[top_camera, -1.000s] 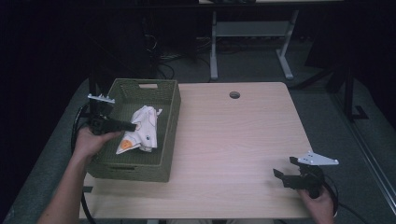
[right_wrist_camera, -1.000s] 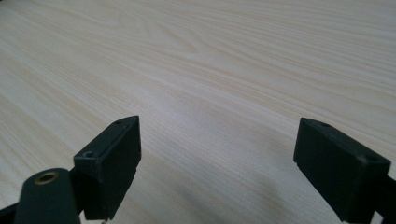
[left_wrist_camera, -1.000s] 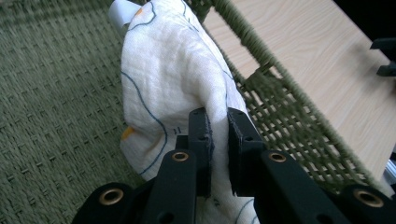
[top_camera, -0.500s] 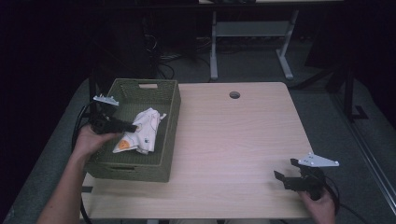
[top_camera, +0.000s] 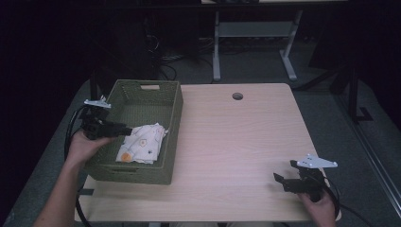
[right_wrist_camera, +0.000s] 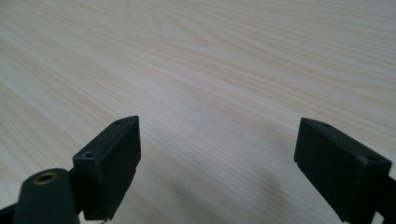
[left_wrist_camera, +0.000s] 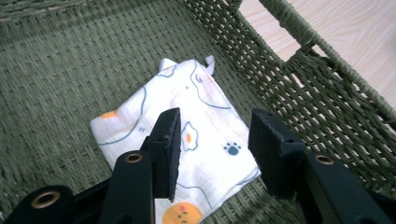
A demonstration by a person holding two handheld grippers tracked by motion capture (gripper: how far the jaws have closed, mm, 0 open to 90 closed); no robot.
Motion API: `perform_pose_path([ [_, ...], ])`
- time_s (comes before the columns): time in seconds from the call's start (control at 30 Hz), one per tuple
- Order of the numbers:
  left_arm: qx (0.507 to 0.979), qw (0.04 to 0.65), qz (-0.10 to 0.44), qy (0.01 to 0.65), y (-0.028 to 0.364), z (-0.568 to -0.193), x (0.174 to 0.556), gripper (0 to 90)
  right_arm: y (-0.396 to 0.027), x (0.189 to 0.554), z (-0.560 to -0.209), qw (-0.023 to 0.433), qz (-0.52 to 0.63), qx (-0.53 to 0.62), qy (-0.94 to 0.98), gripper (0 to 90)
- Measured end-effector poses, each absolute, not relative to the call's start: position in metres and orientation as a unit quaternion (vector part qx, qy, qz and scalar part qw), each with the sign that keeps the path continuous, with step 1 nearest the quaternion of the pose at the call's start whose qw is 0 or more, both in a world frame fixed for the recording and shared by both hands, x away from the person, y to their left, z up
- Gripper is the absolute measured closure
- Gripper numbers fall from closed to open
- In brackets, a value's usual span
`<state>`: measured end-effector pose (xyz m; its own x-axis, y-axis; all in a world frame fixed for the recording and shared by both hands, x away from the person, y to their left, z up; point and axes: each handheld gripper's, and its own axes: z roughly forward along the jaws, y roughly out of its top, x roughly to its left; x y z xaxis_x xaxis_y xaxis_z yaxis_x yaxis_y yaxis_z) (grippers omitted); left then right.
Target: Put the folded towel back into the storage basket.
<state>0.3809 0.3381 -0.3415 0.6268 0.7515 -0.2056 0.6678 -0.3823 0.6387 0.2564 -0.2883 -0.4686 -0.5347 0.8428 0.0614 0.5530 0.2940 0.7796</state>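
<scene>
Lying folded in green basket (top_camera: 165,118) at table's left edge: patterned cloth (left_wrist_camera: 187,135) | left tool (left_wrist_camera: 212,154) jaws apart above it, empty | right tool (right_wrist_camera: 233,163) wide, idle near right front corner | stowing looks done.

At centre-left of the high view, the basket (top_camera: 170,116) is olive-green wicker, and the cloth (left_wrist_camera: 187,135) in it is white, printed with fried eggs, a dark blue paw print, thin blue outlines and orange rounds. The table (top_camera: 236,137) is pale, light-grained wood; the black left gripper (left_wrist_camera: 212,149) and right gripper (right_wrist_camera: 219,163) each carry a grey plate.
</scene>
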Motion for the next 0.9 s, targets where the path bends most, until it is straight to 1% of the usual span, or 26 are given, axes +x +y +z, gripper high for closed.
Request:
perform_pose_path([
  [0.3,0.833,0.356,0.059,0.42,0.327,-0.34,0.378,51.1,-0.289,0.256,-0.468,0.185,0.393,0.447,0.782,14.3],
  [0.63,0.844,0.362,0.067,0.389,0.304,-0.324,0.372,44.5,-0.29,0.254,-0.465,0.188,0.397,0.444,0.781,14.3],
  [0.9,0.845,0.366,0.067,0.383,0.296,-0.319,0.37,40.8,-0.29,0.255,-0.466,0.189,0.396,0.444,0.781,14.3],
])
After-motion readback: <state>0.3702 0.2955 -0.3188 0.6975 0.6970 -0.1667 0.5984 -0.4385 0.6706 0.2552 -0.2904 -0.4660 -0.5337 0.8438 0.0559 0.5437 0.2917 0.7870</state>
